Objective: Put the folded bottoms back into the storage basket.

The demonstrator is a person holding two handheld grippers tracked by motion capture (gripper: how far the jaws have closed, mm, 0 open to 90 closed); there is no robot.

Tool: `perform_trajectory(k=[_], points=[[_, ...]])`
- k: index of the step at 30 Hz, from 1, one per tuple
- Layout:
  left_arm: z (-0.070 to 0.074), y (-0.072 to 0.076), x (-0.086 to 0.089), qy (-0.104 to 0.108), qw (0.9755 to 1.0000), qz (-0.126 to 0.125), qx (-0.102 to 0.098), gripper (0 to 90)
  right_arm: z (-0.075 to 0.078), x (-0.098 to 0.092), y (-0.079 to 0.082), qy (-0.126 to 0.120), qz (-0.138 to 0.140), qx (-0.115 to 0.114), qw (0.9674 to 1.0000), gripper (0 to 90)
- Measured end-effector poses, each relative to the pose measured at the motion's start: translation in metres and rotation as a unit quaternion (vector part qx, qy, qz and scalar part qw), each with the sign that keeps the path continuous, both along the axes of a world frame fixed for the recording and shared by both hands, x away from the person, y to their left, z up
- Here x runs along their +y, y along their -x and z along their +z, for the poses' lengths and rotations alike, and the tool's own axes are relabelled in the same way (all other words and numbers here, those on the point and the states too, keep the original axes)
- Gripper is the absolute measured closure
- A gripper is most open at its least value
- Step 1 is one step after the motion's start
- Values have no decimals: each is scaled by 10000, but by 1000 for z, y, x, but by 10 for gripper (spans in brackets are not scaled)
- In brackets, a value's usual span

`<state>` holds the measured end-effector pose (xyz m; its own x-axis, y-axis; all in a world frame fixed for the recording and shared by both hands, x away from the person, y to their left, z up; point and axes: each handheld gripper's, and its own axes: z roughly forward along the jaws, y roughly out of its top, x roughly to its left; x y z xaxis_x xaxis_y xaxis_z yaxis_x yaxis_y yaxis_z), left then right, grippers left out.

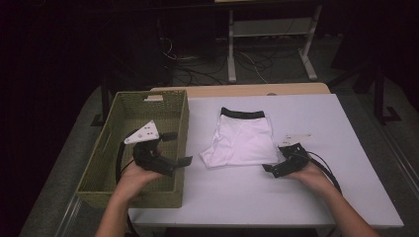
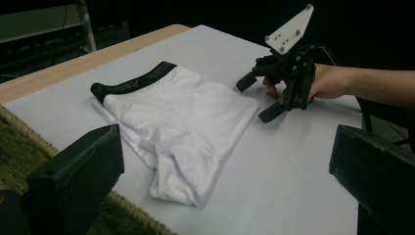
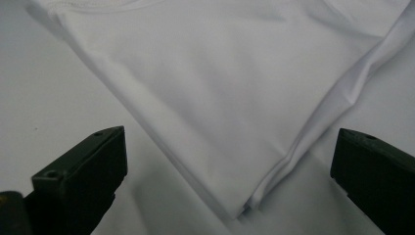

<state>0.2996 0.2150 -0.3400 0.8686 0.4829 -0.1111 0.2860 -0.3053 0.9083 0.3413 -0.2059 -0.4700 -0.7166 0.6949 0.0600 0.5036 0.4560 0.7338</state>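
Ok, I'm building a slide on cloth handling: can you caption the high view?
Two open grippers, left and right, flank folded white shorts beside a woven basket.

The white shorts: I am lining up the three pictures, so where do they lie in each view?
High view: the white shorts lie mid-table, between the basket and the right tongs.
Left gripper view: left of centre, folded, with the right tongs beyond them.
Right gripper view: across the upper middle, a corner pointing down between the jaws.
Shared landmark: the black waistband, seen in the first two.

White table (image 1: 306,197) bears folded white boxers (image 1: 243,140) and basket (image 1: 180,148).
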Motion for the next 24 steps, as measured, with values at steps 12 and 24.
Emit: perform_trajectory(k=[12,24], points=[[10,2,-26,-90,9999,-57,-8,0,0,-1,0,-55,7,12,10000,1],[24,-2,-58,-115,9998,-114,-67,0,0,-1,-1,-67,-31,33,10000,1]])
